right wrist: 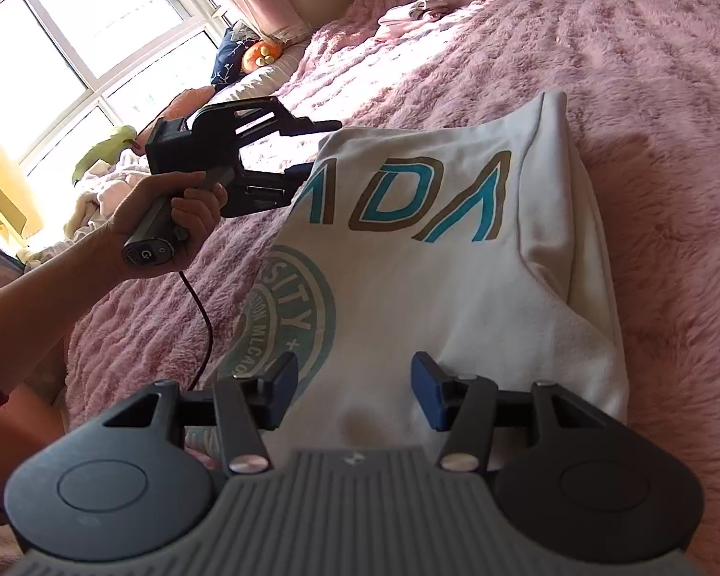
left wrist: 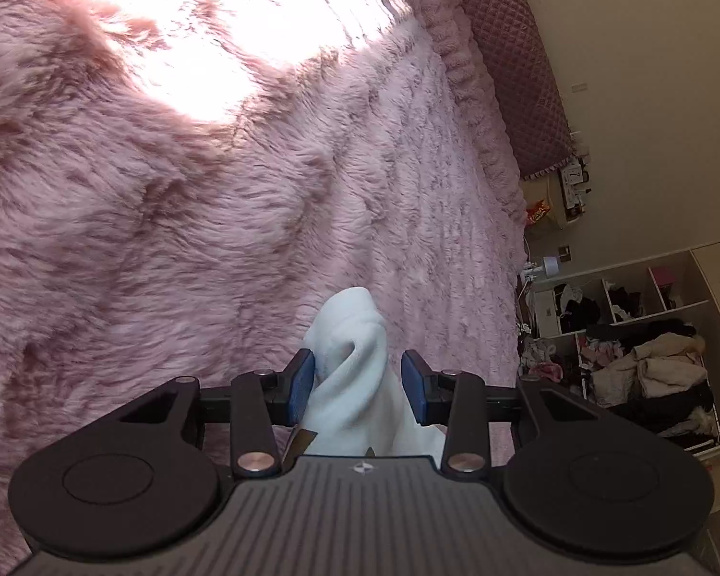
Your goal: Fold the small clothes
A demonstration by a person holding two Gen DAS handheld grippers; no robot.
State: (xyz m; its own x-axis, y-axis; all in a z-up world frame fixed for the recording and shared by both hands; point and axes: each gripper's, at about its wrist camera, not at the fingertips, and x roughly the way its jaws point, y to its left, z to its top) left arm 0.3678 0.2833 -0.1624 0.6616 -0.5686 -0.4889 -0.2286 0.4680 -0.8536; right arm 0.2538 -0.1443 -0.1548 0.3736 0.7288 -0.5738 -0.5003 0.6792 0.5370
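White cotton T-shirt w/ teal-brown lettering (right wrist: 437, 259) lies on fluffy pink bed cover (right wrist: 648, 96). Left tongs (left wrist: 357, 386) apart, bunched shirt edge between, left pad touching, right clear. Right tongs (right wrist: 355, 393) apart above shirt, nothing gripped.

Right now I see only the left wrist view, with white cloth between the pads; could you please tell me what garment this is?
Observer: It is a white top printed with large teal and brown letters, lying on the pink blanket.
Operator: Thank you. Where on it is the left gripper?
Observer: The left gripper is at the top's far left edge, just beside the letters.
Operator: And what is the right gripper doing?
Observer: The right gripper hangs over the near edge with its jaws open, pads not pressing the cloth.
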